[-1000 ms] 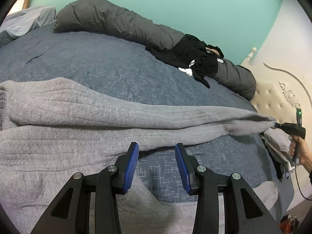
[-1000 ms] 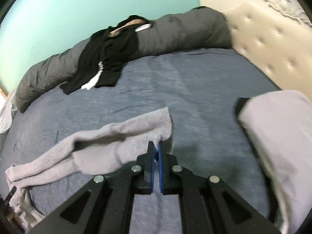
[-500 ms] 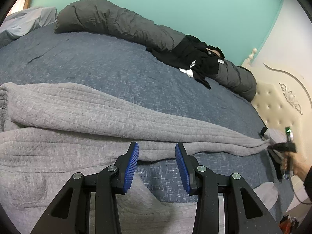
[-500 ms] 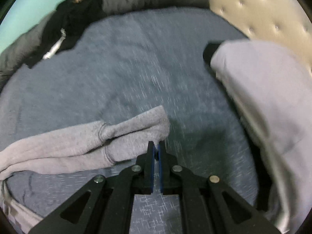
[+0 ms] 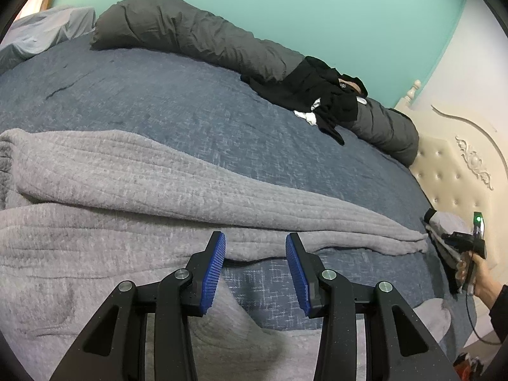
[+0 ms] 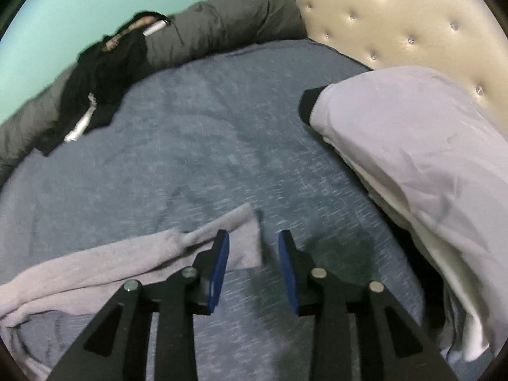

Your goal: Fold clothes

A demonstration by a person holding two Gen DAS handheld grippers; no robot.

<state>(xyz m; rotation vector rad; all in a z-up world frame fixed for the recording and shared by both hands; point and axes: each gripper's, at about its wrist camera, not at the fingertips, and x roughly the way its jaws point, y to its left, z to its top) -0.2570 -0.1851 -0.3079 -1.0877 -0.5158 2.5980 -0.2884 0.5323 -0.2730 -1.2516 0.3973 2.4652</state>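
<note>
A grey knitted sweater (image 5: 127, 190) lies spread on the blue bed cover (image 5: 158, 101). One long sleeve (image 5: 349, 228) stretches to the right across it. My left gripper (image 5: 255, 238) hovers open over the sweater's lower edge, nothing between its blue pads. In the right wrist view my right gripper (image 6: 254, 235) stands low over the bed with its jaws opening. The sleeve's cuff (image 6: 241, 225) lies slack on the cover, partly between the jaws, and neither pad presses on it. The left wrist view shows the right gripper (image 5: 457, 238) at the far right in a hand (image 5: 482, 276).
A rolled dark grey duvet (image 5: 190, 38) runs along the far side of the bed, with black clothes (image 5: 317, 95) heaped on it. A pale pillow (image 6: 412, 133) lies to the right against the cream tufted headboard (image 6: 397, 16). Teal wall behind.
The right gripper came down toward the bed with the sleeve end, then its jaws parted and the cuff dropped onto the cover. The sleeve now lies flat. The left gripper kept still.
</note>
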